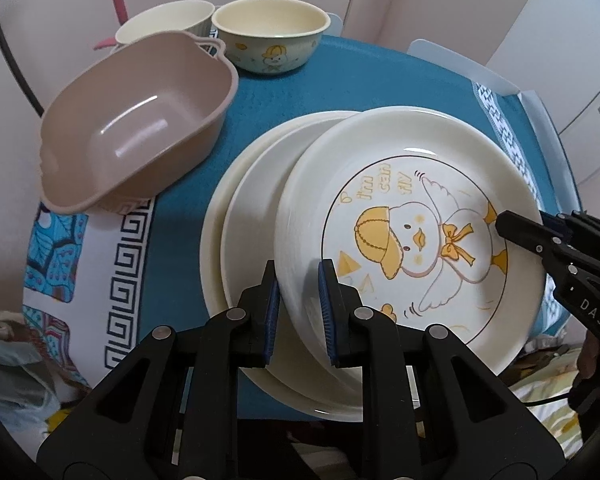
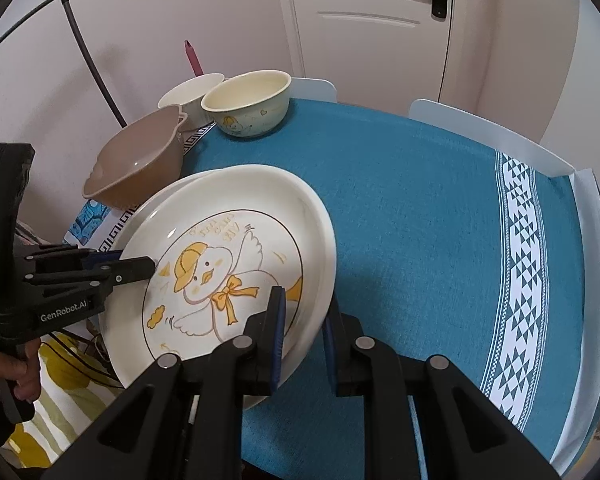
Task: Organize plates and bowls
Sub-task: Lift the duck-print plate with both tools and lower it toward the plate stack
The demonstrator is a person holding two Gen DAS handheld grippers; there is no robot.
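On the teal tablecloth (image 2: 400,208), duck plate (image 1: 404,216) sits offset atop two plain plates (image 1: 236,248). Left gripper (image 1: 299,300) & right gripper (image 2: 305,328) both straddle its rim w/ gaps showing, not pinching. Looks glazed, slick, breakable: grip the rim.

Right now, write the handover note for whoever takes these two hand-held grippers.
Left hand-held gripper: straddles the duck plate's near-left rim; whether it pinches it is unclear.
Right hand-held gripper: straddles the same plate's right rim, grip equally unclear.
The duck plate sits off-centre, toward the right, over two plain plates on the blue cloth.
Pink basin, duck bowl and white bowl stand apart at the back left.
Done: plates roughly stacked.
Left: centre the duck plate, then nest the bowls.
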